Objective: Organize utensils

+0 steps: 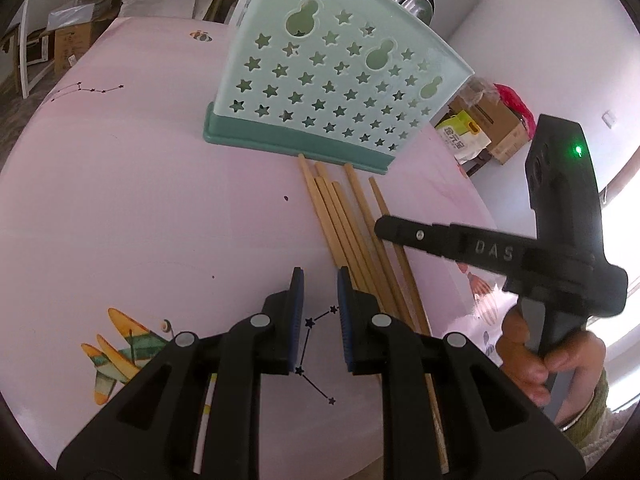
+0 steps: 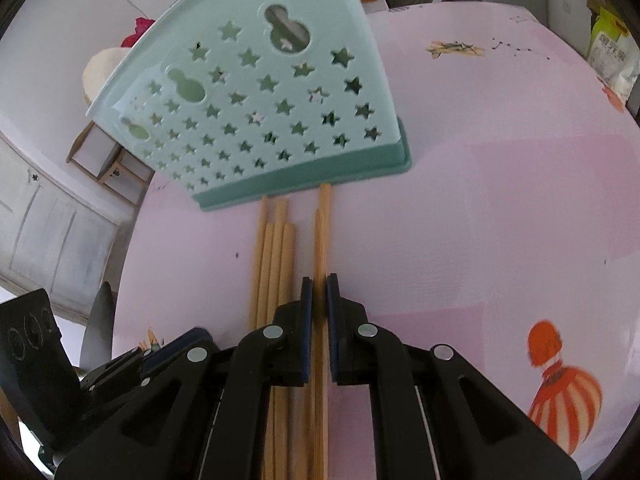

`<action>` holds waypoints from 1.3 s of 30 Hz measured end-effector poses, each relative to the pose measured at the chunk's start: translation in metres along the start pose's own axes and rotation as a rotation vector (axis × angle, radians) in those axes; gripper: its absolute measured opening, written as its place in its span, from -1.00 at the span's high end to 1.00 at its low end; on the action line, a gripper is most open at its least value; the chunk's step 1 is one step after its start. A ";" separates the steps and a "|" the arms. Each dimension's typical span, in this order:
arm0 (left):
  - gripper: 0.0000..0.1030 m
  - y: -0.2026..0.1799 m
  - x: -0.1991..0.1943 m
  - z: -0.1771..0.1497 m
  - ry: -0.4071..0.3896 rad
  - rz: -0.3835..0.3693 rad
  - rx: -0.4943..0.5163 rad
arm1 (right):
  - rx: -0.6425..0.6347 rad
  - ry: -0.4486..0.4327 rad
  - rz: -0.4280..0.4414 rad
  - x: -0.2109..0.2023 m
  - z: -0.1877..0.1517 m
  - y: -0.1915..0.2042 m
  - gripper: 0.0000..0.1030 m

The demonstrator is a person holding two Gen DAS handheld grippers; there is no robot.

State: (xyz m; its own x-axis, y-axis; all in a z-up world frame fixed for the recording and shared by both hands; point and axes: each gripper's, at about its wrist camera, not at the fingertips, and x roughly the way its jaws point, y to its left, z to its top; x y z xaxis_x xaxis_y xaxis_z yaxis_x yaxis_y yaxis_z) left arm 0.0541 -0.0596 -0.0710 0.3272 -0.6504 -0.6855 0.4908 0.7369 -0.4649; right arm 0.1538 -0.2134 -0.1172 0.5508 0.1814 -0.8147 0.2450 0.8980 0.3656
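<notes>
Right wrist: right claw seemingly pinches one chopstick.

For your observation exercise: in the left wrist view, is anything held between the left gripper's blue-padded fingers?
No; the left gripper shows only pink tablecloth between its pads.

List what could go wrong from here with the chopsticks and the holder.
1. The right tongs pinch one or two chopsticks from a loose bundle; neighbours may drag or roll.
2. The stick tips touch the holder base, so a forward push could shove or tip it.
3. The left tongs hang empty close by and might collide.
</notes>
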 end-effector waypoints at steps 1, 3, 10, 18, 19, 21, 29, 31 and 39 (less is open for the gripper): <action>0.70 0.001 -0.001 0.000 0.001 -0.001 0.001 | -0.002 -0.003 -0.002 0.000 0.002 -0.001 0.86; 0.70 -0.001 -0.001 0.000 0.005 -0.006 0.007 | -0.016 -0.003 -0.011 -0.003 0.004 -0.005 0.86; 0.63 -0.009 0.014 0.006 0.027 0.003 0.034 | -0.074 -0.029 -0.081 -0.002 0.010 -0.010 0.86; 0.61 -0.025 0.030 0.021 0.033 0.084 0.095 | -0.108 -0.042 -0.078 -0.011 0.010 -0.023 0.86; 0.61 -0.027 0.032 0.023 0.035 0.089 0.100 | -0.110 -0.043 -0.075 -0.011 0.010 -0.023 0.86; 0.61 -0.031 0.035 0.026 0.036 0.103 0.108 | -0.112 -0.044 -0.070 -0.011 0.009 -0.025 0.86; 0.61 -0.042 0.043 0.033 0.029 0.167 0.151 | -0.116 -0.046 -0.053 -0.011 0.009 -0.026 0.86; 0.62 -0.042 0.043 0.033 0.026 0.179 0.155 | -0.117 -0.047 -0.052 -0.011 0.009 -0.027 0.86; 0.62 -0.036 0.038 0.032 0.023 0.203 0.142 | -0.108 -0.051 -0.051 -0.013 0.010 -0.030 0.86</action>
State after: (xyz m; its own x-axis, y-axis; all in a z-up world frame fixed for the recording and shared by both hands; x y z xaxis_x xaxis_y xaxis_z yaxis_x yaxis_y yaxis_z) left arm 0.0752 -0.1165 -0.0626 0.4134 -0.4860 -0.7700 0.5262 0.8177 -0.2336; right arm 0.1475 -0.2467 -0.1131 0.5807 0.1164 -0.8058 0.1878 0.9439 0.2717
